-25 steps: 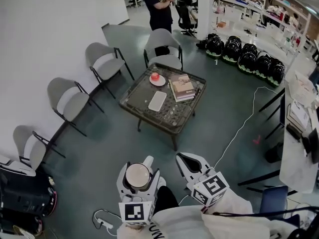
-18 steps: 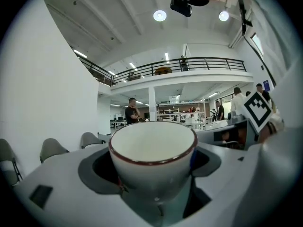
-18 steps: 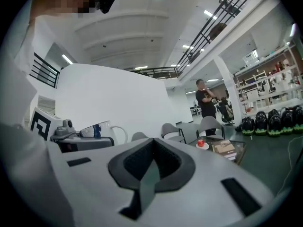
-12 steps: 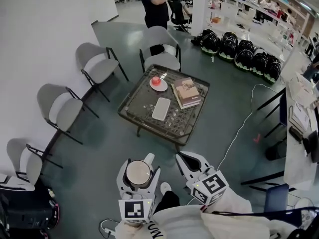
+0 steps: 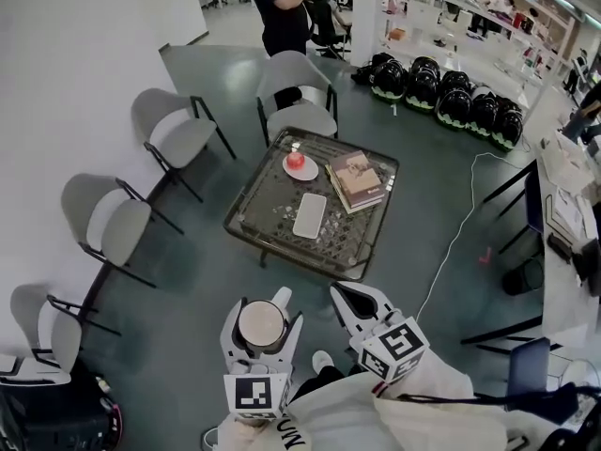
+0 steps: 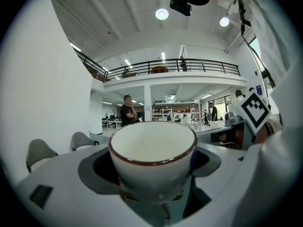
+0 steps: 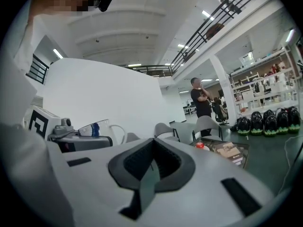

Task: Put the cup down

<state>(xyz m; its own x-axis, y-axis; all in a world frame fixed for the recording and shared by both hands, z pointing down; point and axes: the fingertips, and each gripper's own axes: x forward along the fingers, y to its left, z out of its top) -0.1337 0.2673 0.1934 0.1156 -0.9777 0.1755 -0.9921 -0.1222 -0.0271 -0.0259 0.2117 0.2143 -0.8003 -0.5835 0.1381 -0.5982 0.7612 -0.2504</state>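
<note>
A white cup (image 5: 260, 327) with a dark red rim sits upright between the jaws of my left gripper (image 5: 261, 316), which is shut on it; up close the cup (image 6: 152, 155) fills the left gripper (image 6: 154, 174) view. My right gripper (image 5: 349, 301) is beside it, shut and empty, jaws pressed together (image 7: 150, 167). Both hang above the grey-green floor, short of a low dark glass table (image 5: 272, 219). On the table lie a saucer with a red object (image 5: 299, 163), a white flat slab (image 5: 310, 215) and a stack of books (image 5: 357, 179).
Grey chairs (image 5: 174, 134) line the white wall at left, and one chair (image 5: 297, 97) stands behind the table. A person in black (image 5: 279, 7) stands beyond it. Black helmets (image 5: 441, 101) lie in a row at back right. A white cable (image 5: 451, 242) crosses the floor.
The view has shifted forward: the table and chairs now lie slightly lower and nearer in the head view. Both grippers keep the same pose, the cup still held.
</note>
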